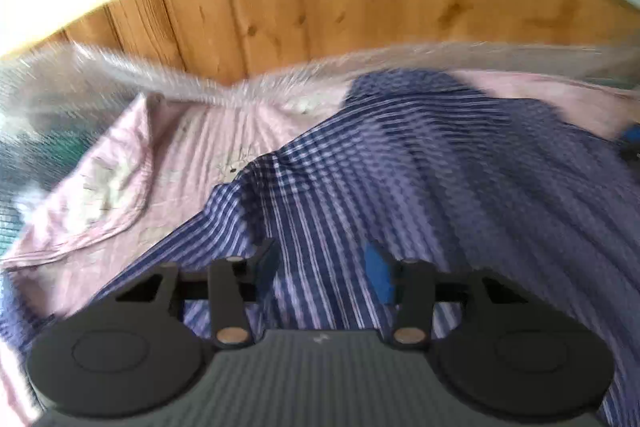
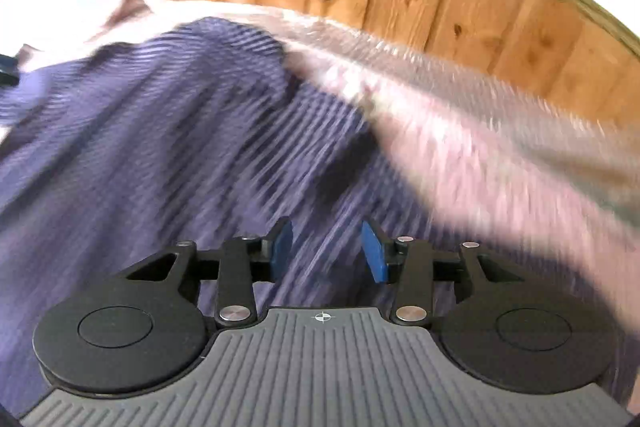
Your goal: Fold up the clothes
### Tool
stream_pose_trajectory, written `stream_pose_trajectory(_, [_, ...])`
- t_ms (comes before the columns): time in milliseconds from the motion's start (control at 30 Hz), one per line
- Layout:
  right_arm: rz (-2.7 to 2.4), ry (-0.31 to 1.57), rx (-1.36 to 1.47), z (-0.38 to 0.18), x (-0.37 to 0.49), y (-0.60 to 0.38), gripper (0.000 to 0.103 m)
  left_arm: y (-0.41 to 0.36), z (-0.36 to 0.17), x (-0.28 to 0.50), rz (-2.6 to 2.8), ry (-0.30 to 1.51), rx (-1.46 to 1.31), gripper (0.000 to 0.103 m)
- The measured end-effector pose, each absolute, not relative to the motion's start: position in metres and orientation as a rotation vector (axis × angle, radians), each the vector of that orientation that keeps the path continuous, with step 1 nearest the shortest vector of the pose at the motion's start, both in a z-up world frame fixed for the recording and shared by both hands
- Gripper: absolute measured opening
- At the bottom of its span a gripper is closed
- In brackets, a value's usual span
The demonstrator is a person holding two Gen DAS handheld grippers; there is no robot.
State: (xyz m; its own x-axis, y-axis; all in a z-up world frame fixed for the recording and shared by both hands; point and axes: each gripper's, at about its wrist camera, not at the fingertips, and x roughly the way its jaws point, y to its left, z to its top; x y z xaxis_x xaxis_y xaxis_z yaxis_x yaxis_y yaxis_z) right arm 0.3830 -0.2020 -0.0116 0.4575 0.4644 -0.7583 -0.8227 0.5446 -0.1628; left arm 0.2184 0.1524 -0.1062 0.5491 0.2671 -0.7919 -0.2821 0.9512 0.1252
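While the navy checked shirt [image 1: 400, 155] lies spread directly under both tools over a pink cloth [image 1: 192, 147], the left tool [image 1: 326, 267] and right tool [image 2: 328, 251] hover with fingers apart, neither one clearly nearer.

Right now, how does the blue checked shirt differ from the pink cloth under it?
The blue checked shirt is dark with a plaid pattern; the pink cloth is pale and nearly plain. The shirt is heaped on top in folds; the cloth lies flatter underneath. Both are rumpled and unfolded.
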Motion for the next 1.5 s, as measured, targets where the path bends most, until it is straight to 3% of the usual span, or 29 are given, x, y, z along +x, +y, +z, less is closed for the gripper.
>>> stream_pose_trajectory(67, [0.867, 0.715, -0.686, -0.032, 0.399, -0.18, 0.038, 0.171, -0.136, 0.235, 0.387, 1.01, 0.018, 0.033])
stream_pose_trajectory(100, [0.871, 0.744, -0.746, -0.046, 0.409, -0.181, 0.034, 0.181, -0.148, 0.232, 0.413, 1.03, 0.032, 0.037])
stream_pose_trajectory(133, [0.881, 0.767, -0.748, -0.052, 0.418, -0.198, 0.035, 0.191, -0.156, 0.226, 0.439, 1.044, 0.032, 0.056])
stream_pose_trajectory(167, [0.886, 0.797, -0.738, -0.058, 0.428, -0.216, 0.035, 0.203, -0.156, 0.216, 0.477, 1.053, 0.008, 0.056])
stream_pose_trajectory(267, [0.799, 0.89, -0.73, -0.057, 0.443, -0.279, 0.036, 0.234, -0.153, 0.183, 0.629, 1.08, -0.08, 0.051])
stream_pose_trajectory(300, [0.768, 0.9, -0.755, -0.058, 0.443, -0.296, 0.039, 0.241, -0.149, 0.174, 0.634, 1.072, -0.135, 0.045])
stream_pose_trajectory(333, [0.746, 0.927, -0.745, -0.056, 0.446, -0.309, 0.036, 0.248, -0.145, 0.166, 0.638, 1.063, -0.19, 0.032])
stream_pose_trajectory(367, [0.719, 0.959, -0.744, -0.052, 0.45, -0.312, 0.035, 0.252, -0.137, 0.16, 0.631, 1.038, -0.242, 0.031])
stream_pose_trajectory(500, [0.774, 0.826, -0.652, -0.008, 0.451, -0.262, 0.032, 0.223, -0.103, 0.206, 0.469, 0.9, -0.22, 0.036])
stream_pose_trajectory(667, [1.017, 0.723, -0.602, -0.023, 0.457, -0.127, 0.036, 0.206, -0.146, 0.295, 0.437, 1.014, -0.027, 0.038])
stream_pose_trajectory(700, [1.032, 0.739, -0.621, -0.038, 0.459, -0.112, 0.035, 0.215, -0.153, 0.297, 0.472, 1.021, -0.001, 0.048])
stream_pose_trajectory(733, [1.025, 0.769, -0.657, -0.053, 0.465, -0.103, 0.032, 0.225, -0.158, 0.297, 0.518, 1.03, 0.02, 0.069])
stream_pose_trajectory(833, [1.019, 0.83, -0.578, -0.067, 0.498, -0.135, 0.041, 0.253, -0.157, 0.277, 0.686, 1.056, 0.05, 0.059])
stream_pose_trajectory(867, [0.985, 0.863, -0.568, -0.065, 0.508, -0.148, 0.048, 0.248, -0.149, 0.265, 0.665, 1.045, 0.036, 0.048])
stream_pose_trajectory(900, [0.927, 0.882, -0.588, -0.063, 0.511, -0.163, 0.051, 0.243, -0.142, 0.253, 0.645, 1.034, 0.023, 0.018])
stream_pose_trajectory(933, [0.87, 0.901, -0.607, -0.06, 0.514, -0.177, 0.05, 0.238, -0.134, 0.241, 0.624, 1.023, 0.009, 0.016])
stream_pose_trajectory(967, [0.819, 0.915, -0.622, -0.057, 0.515, -0.19, 0.048, 0.227, -0.13, 0.23, 0.586, 1.02, -0.008, 0.019])
stream_pose_trajectory(1033, [0.828, 0.885, -0.596, -0.037, 0.495, -0.195, 0.033, 0.188, -0.134, 0.206, 0.446, 1.039, -0.053, 0.028])
stream_pose_trajectory(1167, [1.089, 0.869, -0.521, -0.028, 0.423, -0.174, 0.033, 0.128, -0.153, 0.163, 0.269, 1.074, -0.072, 0.029])
stream_pose_trajectory(1233, [1.182, 0.93, -0.605, -0.058, 0.386, -0.176, 0.033, 0.138, -0.155, 0.141, 0.323, 1.057, -0.08, 0.037])
stream_pose_trajectory(1300, [1.172, 0.862, -0.653, -0.074, 0.366, -0.204, 0.034, 0.152, -0.151, 0.12, 0.406, 1.118, -0.114, 0.033])
stream_pose_trajectory(1400, [1.034, 0.932, -0.68, -0.072, 0.361, -0.241, 0.03, 0.132, -0.131, 0.09, 0.412, 1.124, -0.056, 0.022])
stream_pose_trajectory(1433, [0.971, 0.916, -0.747, -0.069, 0.349, -0.242, 0.035, 0.121, -0.12, 0.081, 0.358, 1.073, -0.122, 0.027])
stream_pose_trajectory(1500, [0.978, 0.882, -0.7, -0.057, 0.322, -0.233, 0.035, 0.089, -0.114, 0.067, 0.258, 1.032, -0.152, 0.029])
